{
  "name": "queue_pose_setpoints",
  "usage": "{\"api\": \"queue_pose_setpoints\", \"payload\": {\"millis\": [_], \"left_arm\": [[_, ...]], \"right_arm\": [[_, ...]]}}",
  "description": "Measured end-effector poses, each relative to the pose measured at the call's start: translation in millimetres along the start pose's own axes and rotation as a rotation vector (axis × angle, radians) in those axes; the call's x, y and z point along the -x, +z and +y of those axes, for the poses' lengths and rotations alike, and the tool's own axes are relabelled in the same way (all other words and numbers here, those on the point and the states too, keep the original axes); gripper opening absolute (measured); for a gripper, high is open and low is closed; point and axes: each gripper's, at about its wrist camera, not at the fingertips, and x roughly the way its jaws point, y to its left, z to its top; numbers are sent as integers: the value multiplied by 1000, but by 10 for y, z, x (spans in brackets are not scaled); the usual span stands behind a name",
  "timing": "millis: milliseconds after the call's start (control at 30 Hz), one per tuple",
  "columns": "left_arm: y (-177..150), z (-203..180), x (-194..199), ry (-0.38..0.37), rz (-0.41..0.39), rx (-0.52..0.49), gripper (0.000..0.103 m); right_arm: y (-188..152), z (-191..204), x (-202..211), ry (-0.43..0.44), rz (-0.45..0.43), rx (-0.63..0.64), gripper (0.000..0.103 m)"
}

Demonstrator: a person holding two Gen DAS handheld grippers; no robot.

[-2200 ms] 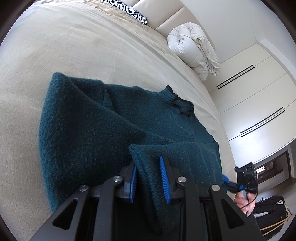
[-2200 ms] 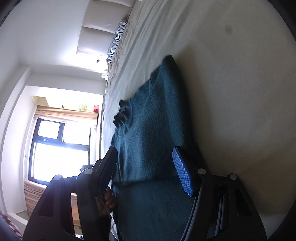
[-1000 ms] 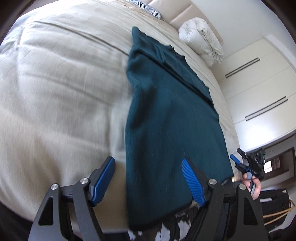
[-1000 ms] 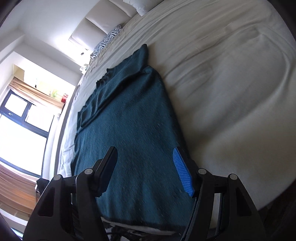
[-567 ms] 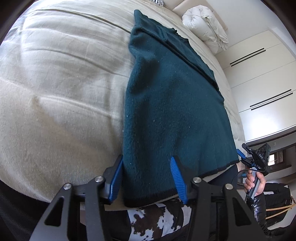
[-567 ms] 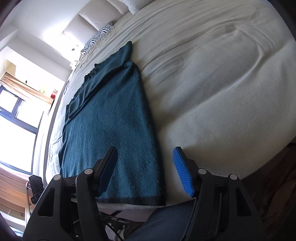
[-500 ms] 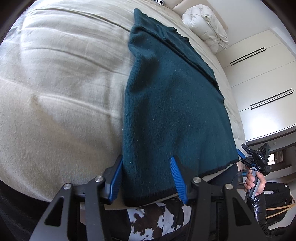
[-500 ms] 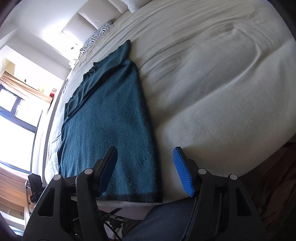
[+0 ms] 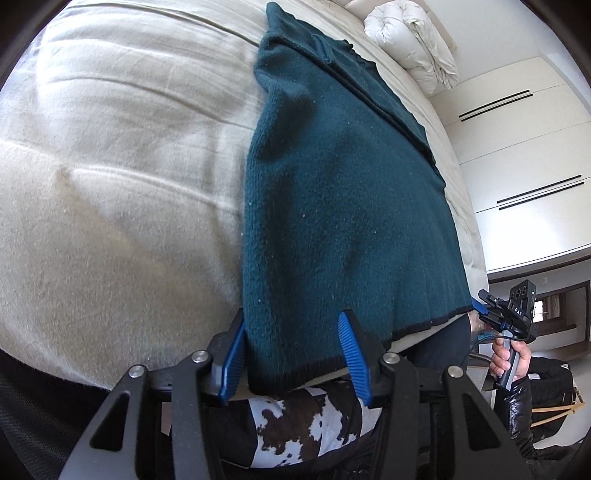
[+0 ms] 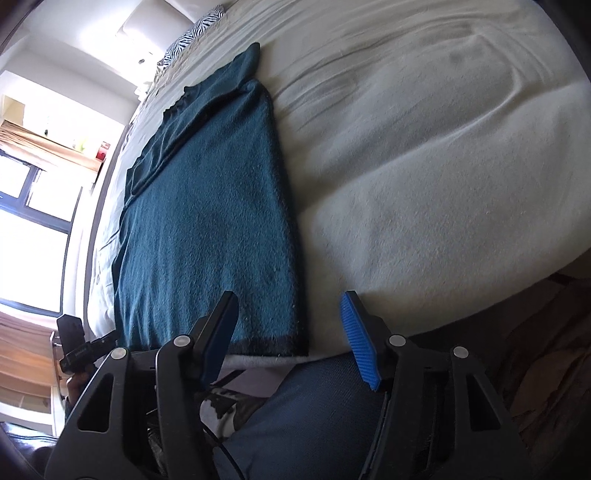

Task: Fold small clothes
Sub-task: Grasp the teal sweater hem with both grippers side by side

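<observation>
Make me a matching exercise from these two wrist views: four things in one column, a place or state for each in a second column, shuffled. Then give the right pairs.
Things:
1. teal sweater
2. left gripper
3. white duvet
4. zebra pillow

Places or states:
A. bundled up at the far end of the bed, near the wardrobe
B. open, fingers either side of the sweater's near hem corner
C. beside the headboard, under the bright window side
D. spread flat lengthwise, dark hem at the near bed edge

Pairs: 1-D, 2-B, 3-A, 4-C
</observation>
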Motion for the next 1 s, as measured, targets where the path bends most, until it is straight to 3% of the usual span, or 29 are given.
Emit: {"api": "queue_pose_setpoints", "payload": {"millis": [333,767,867,900,1000], "left_arm": [[-18,127,30,-21,21,37,31],[-30,264,99,-55,33,74,30],[-32,257,89,-39,34,69,20],[-25,252,92,-35,34,69,8],[-41,276,105,-40,29,71,7]], "right_arm": [[-73,-46,-150,66,56,-51,44],[-116,-133,-174,101,39,-87,27],[-124,-138,-194,92,38,-89,18],[-126,-137,-202,87,38,-88,14],[-124,-126,-206,72,33,-78,9]]}}
